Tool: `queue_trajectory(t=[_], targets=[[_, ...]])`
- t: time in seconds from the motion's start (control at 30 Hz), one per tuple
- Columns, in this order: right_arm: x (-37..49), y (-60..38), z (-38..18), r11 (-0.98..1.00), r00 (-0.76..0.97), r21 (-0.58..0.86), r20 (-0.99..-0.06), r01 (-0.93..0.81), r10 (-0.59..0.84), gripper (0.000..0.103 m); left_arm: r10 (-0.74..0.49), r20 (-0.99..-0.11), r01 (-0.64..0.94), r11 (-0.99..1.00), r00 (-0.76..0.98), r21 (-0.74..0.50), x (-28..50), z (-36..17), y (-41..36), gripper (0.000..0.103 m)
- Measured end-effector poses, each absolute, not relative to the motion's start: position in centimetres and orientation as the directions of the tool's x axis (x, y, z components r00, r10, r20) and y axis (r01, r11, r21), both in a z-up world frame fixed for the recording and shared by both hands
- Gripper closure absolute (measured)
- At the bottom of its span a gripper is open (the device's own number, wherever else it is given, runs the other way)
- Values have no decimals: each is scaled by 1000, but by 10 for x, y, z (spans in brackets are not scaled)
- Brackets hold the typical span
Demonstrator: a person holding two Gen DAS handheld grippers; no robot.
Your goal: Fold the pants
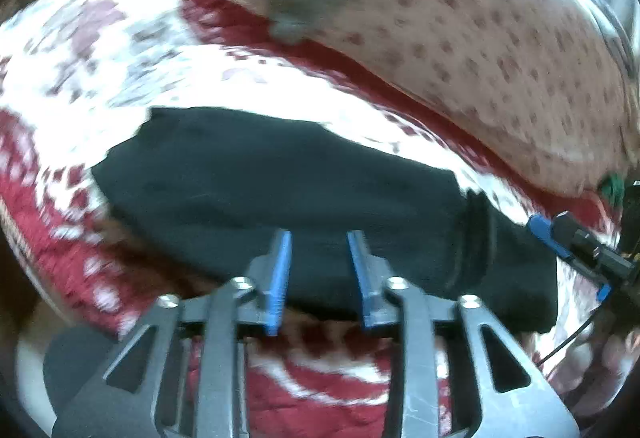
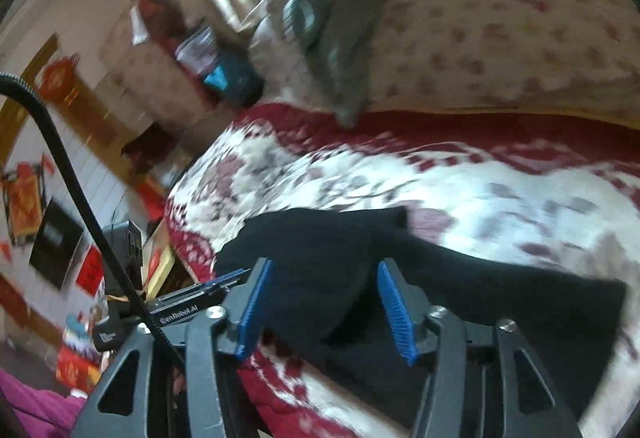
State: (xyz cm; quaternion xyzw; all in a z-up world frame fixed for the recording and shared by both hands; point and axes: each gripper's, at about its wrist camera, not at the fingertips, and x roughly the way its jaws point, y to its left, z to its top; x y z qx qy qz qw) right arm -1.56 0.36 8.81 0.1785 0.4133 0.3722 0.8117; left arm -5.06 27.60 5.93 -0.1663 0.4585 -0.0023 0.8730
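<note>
The black pants [image 1: 280,189] lie in a folded bundle on a red and white patterned bedspread [image 1: 100,49]. My left gripper [image 1: 319,238] is open, its blue fingertips just over the near edge of the pants, holding nothing. The right gripper [image 1: 568,238] shows at the right edge of the left wrist view, next to the elastic end of the pants. In the right wrist view the pants [image 2: 460,298] spread ahead and to the right on the bedspread [image 2: 360,173]. My right gripper [image 2: 325,266] is open with black cloth between its blue pads, not clamped.
A cream pillow with red dots [image 1: 500,37] lies behind the bedspread, and a grey garment [image 2: 340,17] is draped over it. The bed's left edge drops to a floor with red items [image 2: 76,362]. The left gripper's body [image 2: 176,302] sits left of my right gripper.
</note>
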Motion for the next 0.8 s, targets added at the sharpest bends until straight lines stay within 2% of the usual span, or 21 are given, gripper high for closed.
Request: queue_trajectory(t=[0.03, 0.13, 0.27, 0.4, 0.63, 0.8], targets=[[-12, 16, 88, 655, 364, 586, -547, -476, 754, 49, -162, -792, -181, 929, 589, -324, -56, 58, 290, 51], [-2, 53, 87, 626, 307, 564, -561, -538, 769, 49, -170, -776, -259, 881, 607, -395, -66, 53, 323, 51], [18, 106, 82, 592, 240, 534, -586, -604, 774, 49, -136, -778, -321, 857, 614, -404, -72, 48, 342, 50], [39, 155, 76, 567, 180, 505, -623, -651, 761, 48, -152, -784, -369, 818, 602, -442, -68, 35, 355, 50], [69, 232, 60, 522, 104, 393, -716, -757, 690, 42, -206, -763, -387, 764, 612, -517, -59, 17, 367, 37], [84, 277, 44, 476, 56, 309, -790, -823, 610, 41, -197, -752, -377, 768, 629, -517, -49, 13, 367, 34]])
